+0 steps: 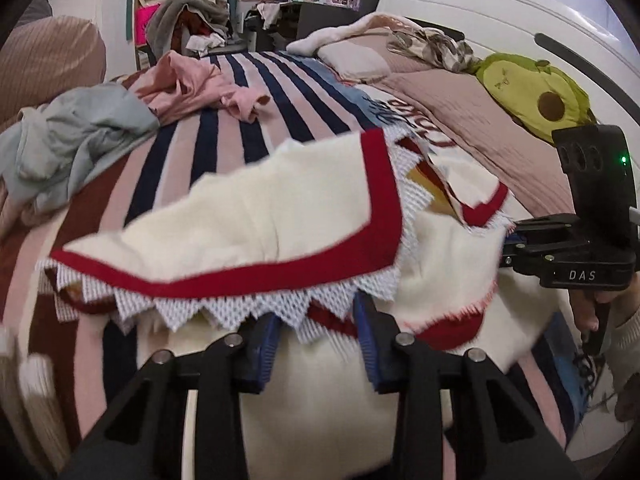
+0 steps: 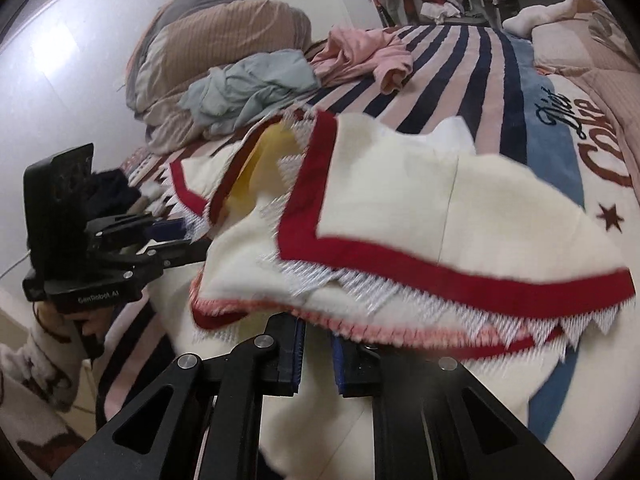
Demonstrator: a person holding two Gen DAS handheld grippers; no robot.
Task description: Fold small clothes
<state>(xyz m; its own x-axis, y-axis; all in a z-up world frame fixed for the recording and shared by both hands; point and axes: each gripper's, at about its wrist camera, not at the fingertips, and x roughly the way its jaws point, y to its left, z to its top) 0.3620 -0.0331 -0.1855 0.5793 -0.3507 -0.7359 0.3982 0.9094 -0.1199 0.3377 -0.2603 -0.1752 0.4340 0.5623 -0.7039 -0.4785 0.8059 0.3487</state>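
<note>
A cream garment with a red border and a white zigzag lace hem lies on the striped blanket, one flap raised and folded over. My left gripper grips the near hem, with bunched lace and cream cloth filling the gap between its blue pads. In the right wrist view the same garment hangs over my right gripper, whose pads are nearly together on the thin pink-stitched edge. Each gripper shows in the other's view: the right gripper at the cloth's right edge, the left gripper at its left edge.
A crumpled pink garment and a pale blue-grey one lie further back on the blanket. An avocado plush rests on the pillows at the right. A brown ribbed duvet heap sits at the left. A person's hand holds the right handle.
</note>
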